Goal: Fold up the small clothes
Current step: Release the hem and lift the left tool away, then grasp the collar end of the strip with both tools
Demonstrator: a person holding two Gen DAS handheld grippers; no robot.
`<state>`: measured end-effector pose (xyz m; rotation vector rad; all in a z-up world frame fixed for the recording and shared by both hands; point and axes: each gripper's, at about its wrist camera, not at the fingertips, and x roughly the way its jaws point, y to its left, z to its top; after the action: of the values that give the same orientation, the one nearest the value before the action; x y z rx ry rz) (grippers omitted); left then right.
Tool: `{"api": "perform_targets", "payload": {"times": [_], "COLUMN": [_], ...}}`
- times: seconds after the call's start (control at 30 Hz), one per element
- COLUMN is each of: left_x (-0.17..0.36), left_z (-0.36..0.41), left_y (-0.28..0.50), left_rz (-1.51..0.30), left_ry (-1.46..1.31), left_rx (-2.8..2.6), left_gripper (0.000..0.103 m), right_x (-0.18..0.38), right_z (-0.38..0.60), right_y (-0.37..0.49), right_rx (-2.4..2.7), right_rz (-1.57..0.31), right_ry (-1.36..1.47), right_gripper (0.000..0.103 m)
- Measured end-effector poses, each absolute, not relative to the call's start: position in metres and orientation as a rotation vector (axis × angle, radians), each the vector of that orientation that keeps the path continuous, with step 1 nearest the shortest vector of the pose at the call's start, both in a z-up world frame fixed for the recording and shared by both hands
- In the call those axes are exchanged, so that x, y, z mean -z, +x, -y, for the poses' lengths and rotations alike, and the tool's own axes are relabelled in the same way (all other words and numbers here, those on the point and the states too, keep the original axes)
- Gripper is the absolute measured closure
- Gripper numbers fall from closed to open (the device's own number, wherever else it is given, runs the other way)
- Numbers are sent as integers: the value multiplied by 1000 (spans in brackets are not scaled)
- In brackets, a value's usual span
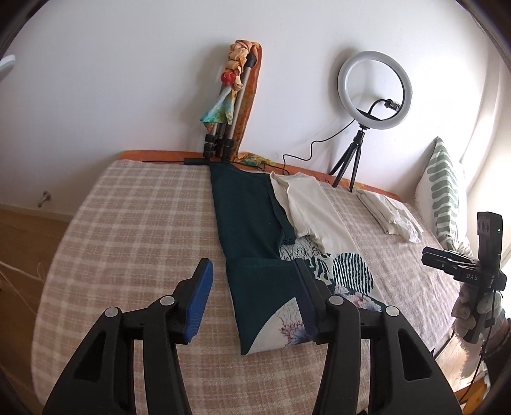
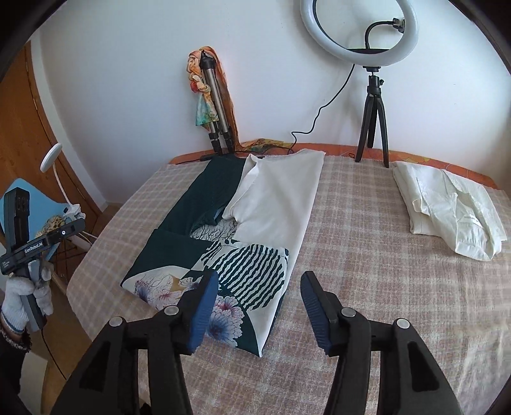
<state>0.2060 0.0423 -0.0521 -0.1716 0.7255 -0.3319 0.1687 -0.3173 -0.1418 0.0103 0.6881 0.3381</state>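
Teal and cream fabric is lying folded into a long strip down the middle of the bed: a patterned garment (image 2: 223,242) with a dark green side, a plain cream panel, striped circles and pale flowers near its close end. It is resting flat on a checked beige blanket (image 2: 367,255) that is covering the bed.

Both tools are hovering over the near end of the garment with nothing between their blue pads. The left gripper (image 1: 254,284) is hanging with its jaws spread wide above the green corner, gripping nothing. The right gripper (image 2: 258,303) is likewise gaping, its left finger sitting over the flowered corner and its right finger over bare blanket.

Farther right, a crumpled white garment (image 2: 447,210) is lying well apart from the patterned one. At the far edge, a ring light (image 2: 359,28) is standing on a small black tripod (image 2: 373,118), and a folded silver tripod (image 2: 217,105) draped with a colourful scarf (image 2: 199,79) is leaning against the white wall (image 2: 127,79).
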Motion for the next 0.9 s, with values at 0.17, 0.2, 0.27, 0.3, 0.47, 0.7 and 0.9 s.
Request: {"api": "perform_targets", "payload": {"times": [0.17,0.2,0.27,0.3,0.47,0.7,0.9], "left_x": [41,41,43,45,56,76,100], "left_z": [-51,-52,-54,-54,-48,-42,-36], "left_y": [238,248,267,277,327,390,436], "left_rz": [-717,-723,-741,-755,-801,-844,-886], "left_ry": [-193,-196,-211,-225,-226,-268,-299], "left_rx": [335,337,342,350,377,399,402], "left_gripper": [53,53,53,53,53,53,53], "right_x": [122,120,115,114,106,108,127], "right_z": [321,321,320,319,320,336,345], "right_y": [186,192,206,214,259,332,387], "right_rx": [-311,-310,-312,-314,-323,-313,-309], "right_rz": [-647,-647,-660,-673,-705,-751,-776], "right_ry": [-37,-40,-41,-39,-18,77,133], "right_gripper": [23,23,23,23,23,34,41]}}
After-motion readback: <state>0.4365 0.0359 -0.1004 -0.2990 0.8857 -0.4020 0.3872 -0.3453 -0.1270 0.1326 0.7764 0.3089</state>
